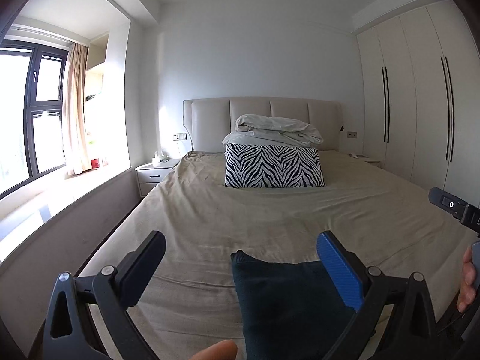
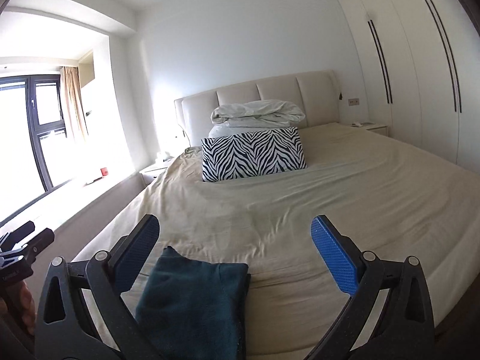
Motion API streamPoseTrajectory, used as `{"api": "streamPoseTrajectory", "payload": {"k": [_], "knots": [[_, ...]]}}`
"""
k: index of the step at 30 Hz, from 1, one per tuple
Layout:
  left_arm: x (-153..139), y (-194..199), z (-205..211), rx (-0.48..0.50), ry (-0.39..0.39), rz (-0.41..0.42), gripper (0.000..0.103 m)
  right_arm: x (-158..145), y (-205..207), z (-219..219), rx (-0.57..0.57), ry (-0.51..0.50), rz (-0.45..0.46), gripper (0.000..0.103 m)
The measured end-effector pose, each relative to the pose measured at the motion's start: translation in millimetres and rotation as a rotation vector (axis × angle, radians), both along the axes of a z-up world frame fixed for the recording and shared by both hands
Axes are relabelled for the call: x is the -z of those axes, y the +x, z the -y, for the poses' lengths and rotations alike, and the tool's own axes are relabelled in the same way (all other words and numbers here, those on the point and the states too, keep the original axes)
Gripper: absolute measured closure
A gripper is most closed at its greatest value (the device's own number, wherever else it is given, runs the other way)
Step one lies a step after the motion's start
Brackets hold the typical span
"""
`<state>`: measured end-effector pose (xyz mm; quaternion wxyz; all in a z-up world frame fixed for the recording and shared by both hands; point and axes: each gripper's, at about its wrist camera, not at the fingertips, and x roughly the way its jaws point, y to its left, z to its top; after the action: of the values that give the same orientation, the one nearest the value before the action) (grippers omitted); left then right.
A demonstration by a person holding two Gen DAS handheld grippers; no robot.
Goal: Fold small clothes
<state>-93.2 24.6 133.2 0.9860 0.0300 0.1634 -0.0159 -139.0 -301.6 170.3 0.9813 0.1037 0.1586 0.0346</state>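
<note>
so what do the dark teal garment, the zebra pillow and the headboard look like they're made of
Dark teal garment: probably a soft knit or fleece; matte, slightly fuzzy surface, with what looks like a ribbed edge.
Zebra pillow: likely printed woven fabric; smooth, flat black-and-white stripes, no sheen.
Headboard: seems padded leather or faux leather; cream panels with stitched vertical seams and a faint sheen, though fabric cannot be ruled out.

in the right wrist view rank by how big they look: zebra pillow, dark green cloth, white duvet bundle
1. dark green cloth, though it lies nearest the camera, which inflates it
2. zebra pillow
3. white duvet bundle, partly hidden behind the pillow
</note>
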Motion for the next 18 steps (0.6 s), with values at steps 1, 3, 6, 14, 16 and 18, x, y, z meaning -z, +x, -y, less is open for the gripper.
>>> {"api": "streamPoseTrajectory", "payload": {"k": [1, 3, 6, 14, 16, 18], "knots": [[6, 3, 2, -0.004, 0.009, -0.035, 0.000, -1, -1, -3, -0.012, 0.003, -0.012, 0.000], [20, 8, 3, -0.007, -0.011, -0.113, 0.000, 2, -1, -12, -0.036, -0.019, -0.069, 0.000], [41, 16, 3, -0.011, -0.062, -0.209, 0.000, 15, 4, -25, -0.036, -0.059, -0.161, 0.000], [98, 36, -1, -0.080, -0.026, -0.416, 0.000, 79, 20, -37, -0.019, -0.033, -0.388, 0.000], [106, 37, -2, -0.089, -0.031, -0.442, 0.000, 94, 24, -42, 0.001, -0.061, -0.425, 0.000], [113, 38, -3, -0.091, -0.027, -0.463, 0.000, 108, 28, -47, 0.006, -0.091, -0.461, 0.000]]}}
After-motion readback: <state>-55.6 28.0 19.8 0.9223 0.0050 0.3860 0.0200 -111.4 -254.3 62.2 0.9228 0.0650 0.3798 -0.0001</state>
